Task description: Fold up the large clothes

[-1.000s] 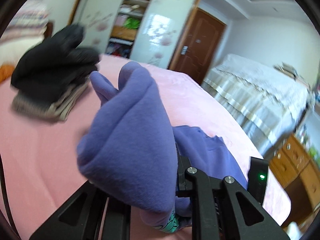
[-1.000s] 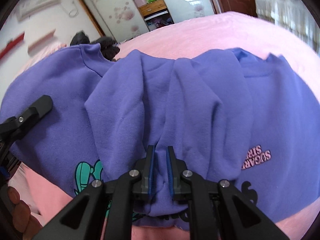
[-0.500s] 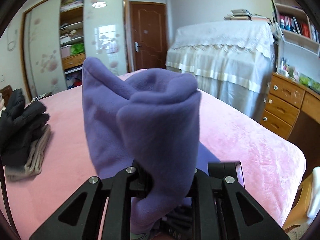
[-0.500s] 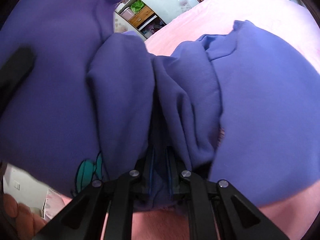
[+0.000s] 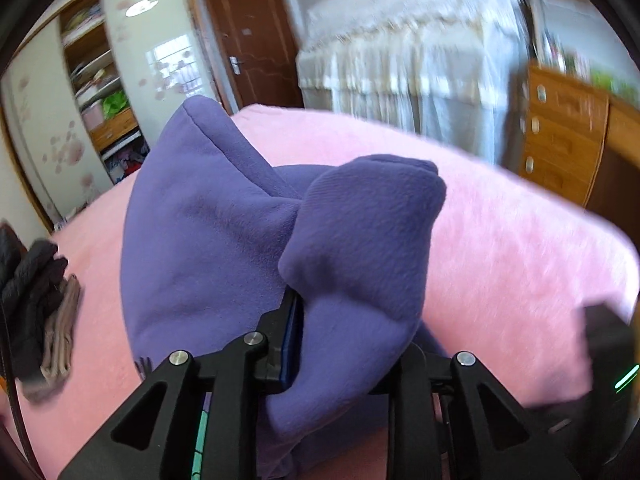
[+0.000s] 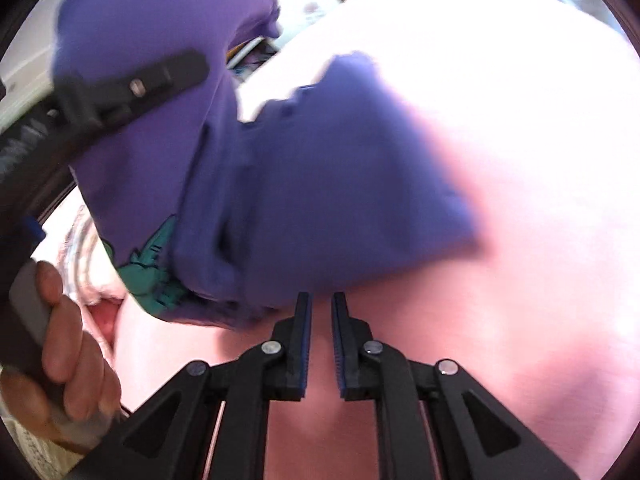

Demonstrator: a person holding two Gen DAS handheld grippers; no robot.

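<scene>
Sweatshirt bunched over left gripper — right finger hidden, bed blurred

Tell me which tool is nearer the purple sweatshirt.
Left. The left tool has the sweatshirt bunched between its opening jaws; the right tool sits just clear, jaws empty.

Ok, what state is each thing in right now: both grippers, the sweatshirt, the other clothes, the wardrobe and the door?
Left gripper: opening, purple fabric between its fingers.
Right gripper: fingers slightly apart, nothing between them.
Purple sweatshirt: partly folded, bunched, lying on the pink bed.
Dark clothes: piled on the bed.
Wardrobe: open.
Door: closed.
</scene>
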